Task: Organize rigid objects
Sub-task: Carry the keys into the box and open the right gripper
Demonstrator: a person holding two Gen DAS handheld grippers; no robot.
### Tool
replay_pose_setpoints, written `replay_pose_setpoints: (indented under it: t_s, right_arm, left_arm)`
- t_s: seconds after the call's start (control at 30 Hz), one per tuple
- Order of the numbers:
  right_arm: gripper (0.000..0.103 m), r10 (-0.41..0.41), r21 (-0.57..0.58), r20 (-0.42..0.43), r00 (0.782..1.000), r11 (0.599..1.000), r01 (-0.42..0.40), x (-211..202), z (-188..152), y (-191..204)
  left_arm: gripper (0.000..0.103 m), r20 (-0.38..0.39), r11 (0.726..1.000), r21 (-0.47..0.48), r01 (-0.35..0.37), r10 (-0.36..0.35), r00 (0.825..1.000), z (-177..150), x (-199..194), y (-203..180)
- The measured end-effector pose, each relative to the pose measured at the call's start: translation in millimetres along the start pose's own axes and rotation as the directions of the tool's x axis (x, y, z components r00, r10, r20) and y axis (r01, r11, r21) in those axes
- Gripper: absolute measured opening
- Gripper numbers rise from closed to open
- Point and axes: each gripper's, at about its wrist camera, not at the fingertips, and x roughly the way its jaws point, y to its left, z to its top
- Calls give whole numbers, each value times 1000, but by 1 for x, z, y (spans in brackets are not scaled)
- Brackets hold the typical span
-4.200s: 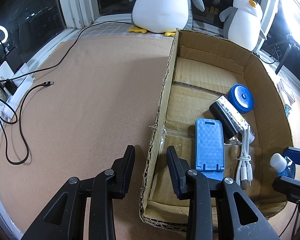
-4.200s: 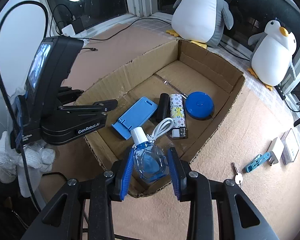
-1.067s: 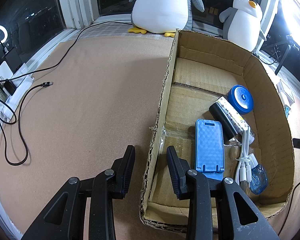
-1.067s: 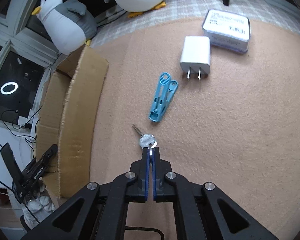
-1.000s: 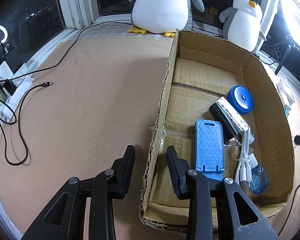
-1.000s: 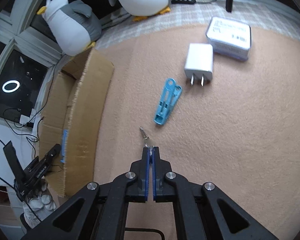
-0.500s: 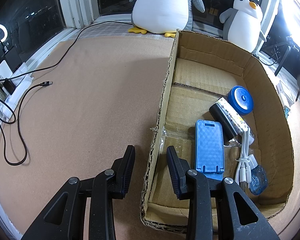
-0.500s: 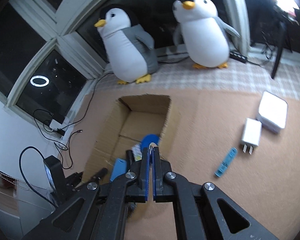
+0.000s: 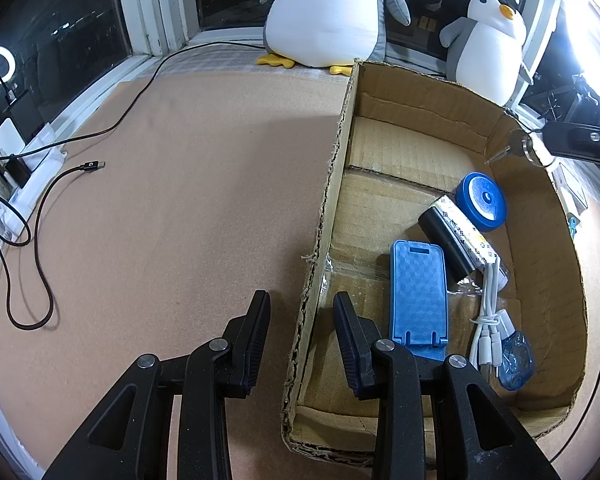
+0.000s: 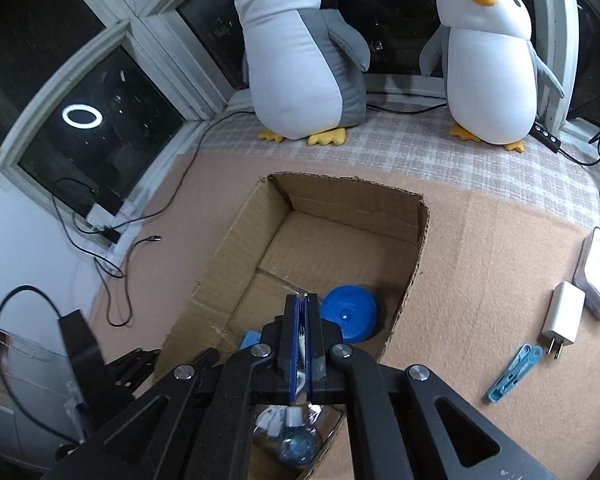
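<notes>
While clamped in the right tool (image 10: 303, 344), the key (image 9: 518, 148) seemingly hangs above the box (image 9: 540, 304).

the far half of the cardboard box (image 10: 342, 240) floor lies bare, open from above. the near half is crowded: blue round case (image 9: 482, 201), black and patterned tubes (image 9: 454, 240), blue phone stand (image 9: 419, 292), white cable (image 9: 490, 320), small bottle (image 9: 516, 360) (nearly touching one another). the box's left wall stands between the left gripper (image 9: 302, 334) fingers. the mat (image 9: 180, 200) beside is open, apart from a black cable (image 9: 40, 216).
</notes>
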Motion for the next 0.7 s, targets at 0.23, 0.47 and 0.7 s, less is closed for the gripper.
replay_pose_setpoints:
  t_s: [0.23,0.47,0.7]
  right_arm:
    - [2,-53,-6,4,999,999,53,10,9,-9]
    - [3,-71,-33,5,997,997,71,16,15,-7]
    - [56,-80,-55,44,996,995,83,9,15,-4]
  left_arm:
    - [36,0,1000,1,0,0,1000,0,0,0]
    - [36,0,1000,2,-2,2,1000,0,0,1]
    - [36,-1,1000,1,-1,1,1000,0,0,1]
